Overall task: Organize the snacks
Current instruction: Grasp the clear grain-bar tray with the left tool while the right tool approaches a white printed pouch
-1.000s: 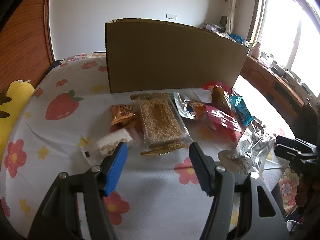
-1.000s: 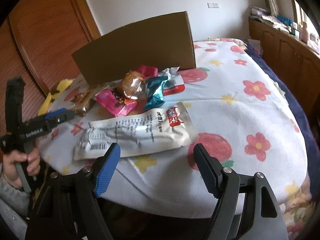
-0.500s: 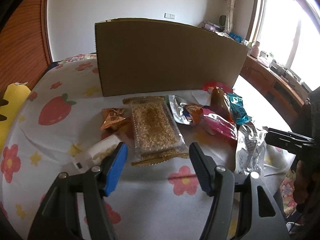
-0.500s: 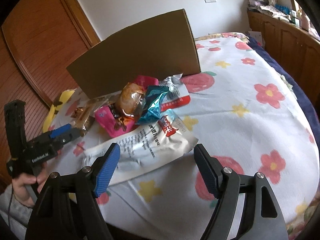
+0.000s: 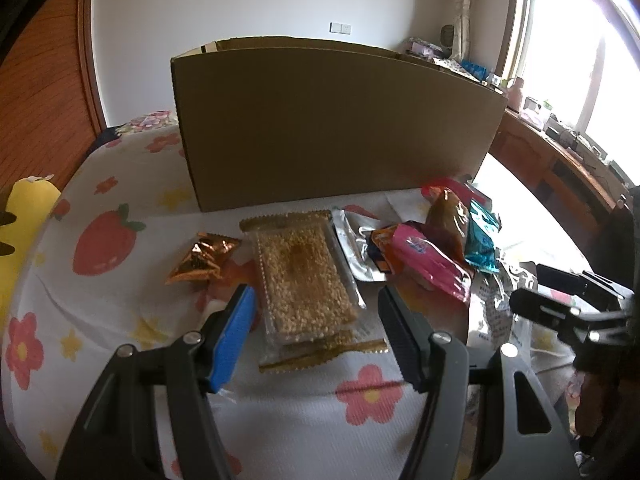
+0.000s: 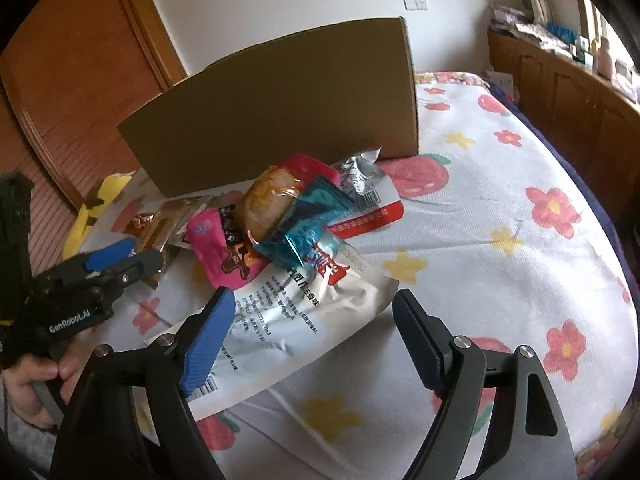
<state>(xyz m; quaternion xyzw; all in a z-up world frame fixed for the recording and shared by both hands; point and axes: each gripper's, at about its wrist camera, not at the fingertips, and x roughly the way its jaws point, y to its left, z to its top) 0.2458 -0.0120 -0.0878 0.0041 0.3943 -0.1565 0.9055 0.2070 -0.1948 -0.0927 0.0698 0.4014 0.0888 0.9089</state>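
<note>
Right up front, the left gripper [image 5: 316, 316] hangs over the clear pack of sesame brittle [image 5: 304, 280], jaws closing in on either side, pads not yet on it. The right gripper [image 6: 312, 328] is easing wider above the big white pouch [image 6: 304, 320], gripping nothing. Just past that, the snack heap: pink packet [image 6: 224, 252], teal wrapper [image 6: 308, 220], brown bun [image 6: 268, 204], with a copper foil sachet [image 5: 202, 258] off to the left. All of it lies on the flowered bedspread [image 6: 500, 240]. Behind stands the tall cardboard box [image 5: 332, 128], and beyond it a white wall.
</note>
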